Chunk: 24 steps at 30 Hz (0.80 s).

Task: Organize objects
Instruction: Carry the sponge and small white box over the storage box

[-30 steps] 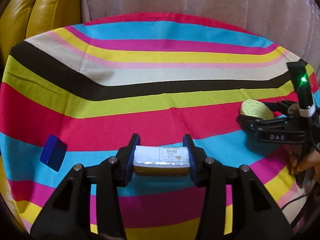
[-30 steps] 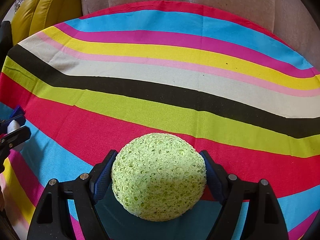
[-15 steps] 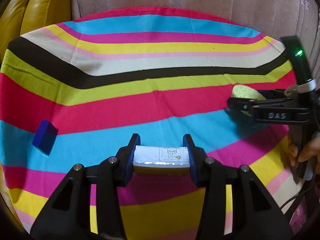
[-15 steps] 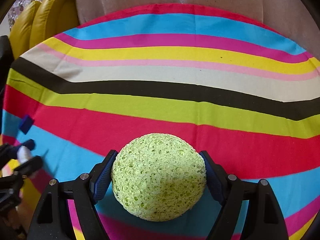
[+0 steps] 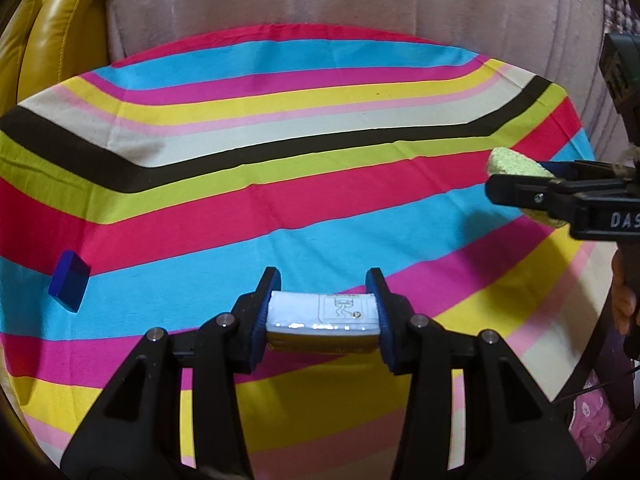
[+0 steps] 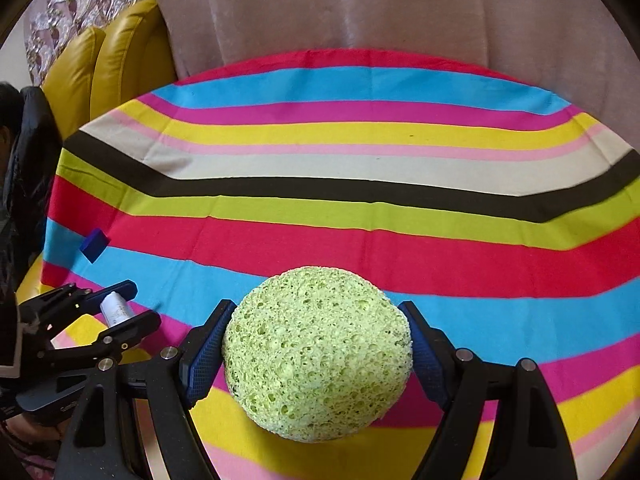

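- Your left gripper (image 5: 323, 312) has its blue pads pressed on both ends of a small white packet (image 5: 323, 307), which sits crosswise between the fingers, lifted clear of the striped cloth (image 5: 320, 208).
- Your right gripper (image 6: 316, 350) is spread fairly wide, with the round green sponge (image 6: 316, 354) squeezed between its pads and held above the cloth.
- Off to the left of your left fingers, and a little ahead of them, the blue block (image 5: 69, 282) lies alone on the cyan stripe, well apart from both grippers.
- From the left wrist, your right gripper reaches in from the right edge, with the sponge poking out ahead of its fingers.
- Ahead of both sets of fingers, the cloth's stripes run across to the far rim.
- Beyond that rim hangs a pale curtain (image 6: 360, 8), with a yellow leather seat (image 6: 108, 64) to the far left.
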{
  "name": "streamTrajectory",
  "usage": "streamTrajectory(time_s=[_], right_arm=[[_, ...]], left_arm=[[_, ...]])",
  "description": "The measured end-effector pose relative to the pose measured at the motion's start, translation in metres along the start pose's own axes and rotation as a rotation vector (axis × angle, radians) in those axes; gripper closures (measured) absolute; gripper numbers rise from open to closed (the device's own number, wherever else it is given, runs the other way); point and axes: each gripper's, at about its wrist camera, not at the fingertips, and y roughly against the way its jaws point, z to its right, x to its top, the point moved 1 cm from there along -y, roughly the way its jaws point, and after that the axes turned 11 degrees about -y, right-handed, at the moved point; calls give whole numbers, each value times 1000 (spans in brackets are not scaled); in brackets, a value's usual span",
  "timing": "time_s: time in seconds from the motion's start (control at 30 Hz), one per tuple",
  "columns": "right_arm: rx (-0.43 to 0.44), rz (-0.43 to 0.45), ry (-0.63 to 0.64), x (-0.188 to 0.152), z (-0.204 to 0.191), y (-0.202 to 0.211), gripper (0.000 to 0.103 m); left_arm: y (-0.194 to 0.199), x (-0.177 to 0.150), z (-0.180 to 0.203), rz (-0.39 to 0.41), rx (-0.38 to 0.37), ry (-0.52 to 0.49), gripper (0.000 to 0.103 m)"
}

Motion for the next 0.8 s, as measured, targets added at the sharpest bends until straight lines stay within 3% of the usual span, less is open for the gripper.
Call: streamTrajectory(time_s=[0.5,0.8], right_arm=[[-114,257,-70,-22,45,132,21],[-224,302,-117,-43,88,192,21]], left_arm=[[47,25,56,103,-95,-101,54],[64,55,110,130,-235,-210,54]])
